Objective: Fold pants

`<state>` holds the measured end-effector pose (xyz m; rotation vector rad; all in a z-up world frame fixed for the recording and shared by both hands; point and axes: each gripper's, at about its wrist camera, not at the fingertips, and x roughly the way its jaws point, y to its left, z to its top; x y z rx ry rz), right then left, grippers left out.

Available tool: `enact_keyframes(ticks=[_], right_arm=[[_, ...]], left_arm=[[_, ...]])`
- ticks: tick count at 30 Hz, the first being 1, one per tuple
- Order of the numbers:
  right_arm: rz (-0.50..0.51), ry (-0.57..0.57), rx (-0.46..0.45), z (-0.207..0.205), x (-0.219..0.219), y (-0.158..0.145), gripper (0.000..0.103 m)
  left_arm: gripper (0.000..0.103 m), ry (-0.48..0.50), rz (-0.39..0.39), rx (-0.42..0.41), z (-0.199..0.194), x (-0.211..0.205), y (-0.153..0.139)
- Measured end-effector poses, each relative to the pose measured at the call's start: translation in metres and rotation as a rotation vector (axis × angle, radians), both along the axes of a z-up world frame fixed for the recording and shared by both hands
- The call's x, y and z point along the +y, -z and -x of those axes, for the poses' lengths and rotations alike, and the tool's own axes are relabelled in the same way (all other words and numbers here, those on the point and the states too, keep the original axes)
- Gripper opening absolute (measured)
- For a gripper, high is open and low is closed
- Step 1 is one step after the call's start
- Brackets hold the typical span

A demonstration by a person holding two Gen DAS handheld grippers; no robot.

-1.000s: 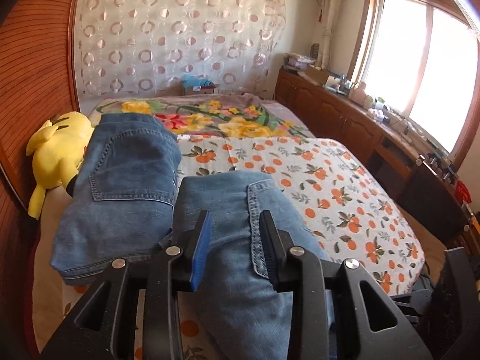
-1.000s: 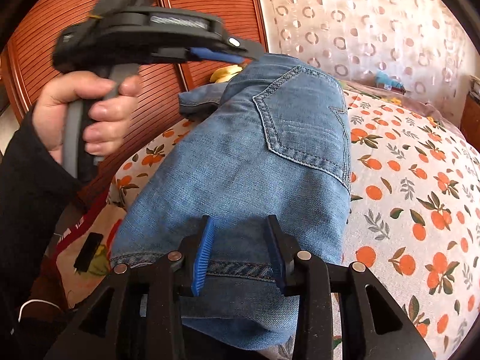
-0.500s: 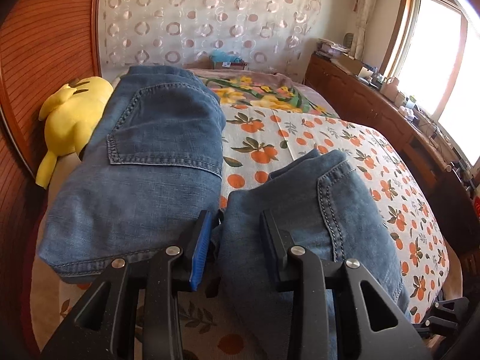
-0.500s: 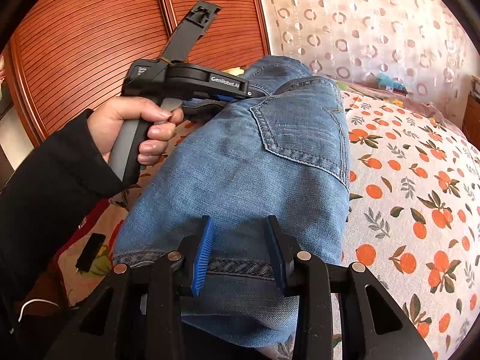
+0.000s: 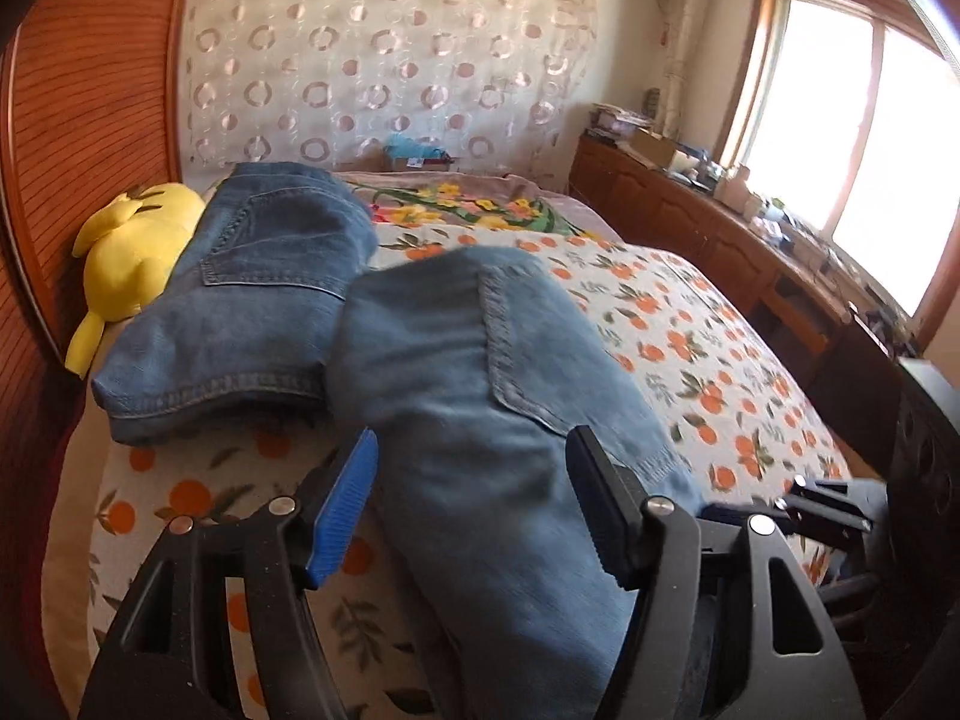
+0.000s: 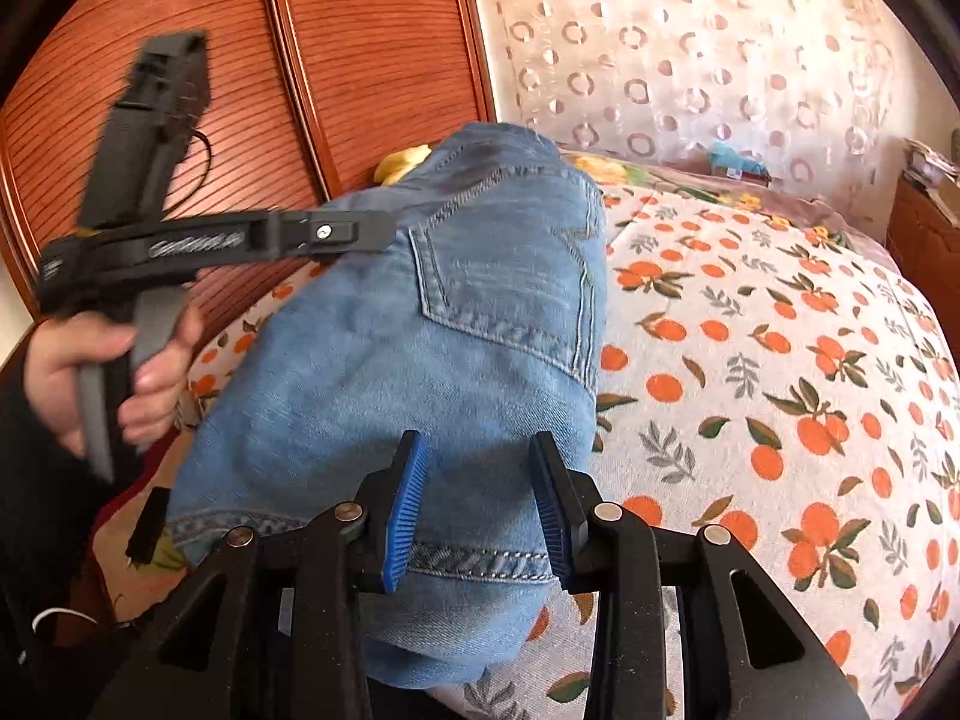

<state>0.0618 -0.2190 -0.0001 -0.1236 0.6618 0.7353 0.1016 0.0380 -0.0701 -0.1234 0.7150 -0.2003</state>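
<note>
Your left tool (image 5: 474, 498) has just spread its jaws, the jeans (image 5: 480, 372) loose between them; your right tool (image 6: 474, 504) pinches their waistband. The jeans lie folded on the bed (image 6: 780, 360) beside the yellow plush (image 5: 126, 252). Settle the fold squarely before freeing the right. The left tool's white lettering is too blurred to read.

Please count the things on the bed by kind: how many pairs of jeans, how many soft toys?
Pairs of jeans: 2
Yellow soft toy: 1
Total: 3
</note>
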Motion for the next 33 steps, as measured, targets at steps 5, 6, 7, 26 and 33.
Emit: enact_keyframes(ticks=[5,6,7,26,33], right_arm=[[-0.018,-0.007,0.016,-0.004,0.002,0.008,0.038],[-0.025,-0.009,0.021,-0.006,0.001,0.009,0.038],[-0.03,-0.011,0.024,-0.007,0.001,0.01,0.038],[-0.021,-0.028,0.022,-0.007,-0.002,0.008,0.043],[-0.018,-0.001,-0.006,-0.029,-0.016,-0.008,0.061]], left_arm=[[0.066,-0.022,-0.091,0.03,0.01,-0.013,0.019],[0.066,-0.031,-0.083,0.044,0.01,-0.01,0.025],[0.066,-0.037,-0.069,0.054,0.01,-0.006,0.03],[0.068,-0.046,0.024,0.063,0.01,0.012,0.042],[0.068,-0.077,0.035,0.04,0.001,0.027,0.027]])
